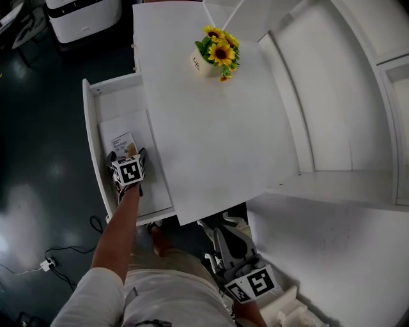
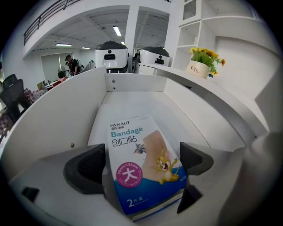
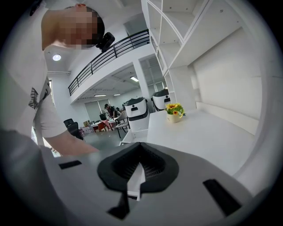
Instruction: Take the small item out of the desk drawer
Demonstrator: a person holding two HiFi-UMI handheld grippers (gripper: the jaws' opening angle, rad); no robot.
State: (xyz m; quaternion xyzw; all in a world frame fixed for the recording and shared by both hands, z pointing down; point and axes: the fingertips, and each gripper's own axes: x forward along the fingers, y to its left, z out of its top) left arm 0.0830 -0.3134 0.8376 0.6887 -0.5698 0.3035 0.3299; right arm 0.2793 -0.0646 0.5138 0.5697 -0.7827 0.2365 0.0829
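Note:
A small blue-and-white bandage box (image 2: 142, 164) lies at the front of the open white desk drawer (image 2: 132, 99). My left gripper (image 2: 142, 165) is shut on the bandage box, one black pad against each of its sides. From above, the left gripper (image 1: 127, 155) reaches into the drawer (image 1: 96, 134), and the box (image 1: 121, 141) pokes out past its fingertips. Low by the person's lap, my right gripper (image 1: 212, 228) is shut with nothing in it. In its own view, the right gripper (image 3: 138, 171) shows both pads meeting.
The white desk top (image 1: 217, 140) overhangs the drawer's right side and bears a sunflower pot (image 1: 216, 54). White shelving (image 1: 358, 96) stands to the right. A white machine (image 1: 83, 19) and a floor cable (image 1: 51, 262) lie to the left on the dark floor.

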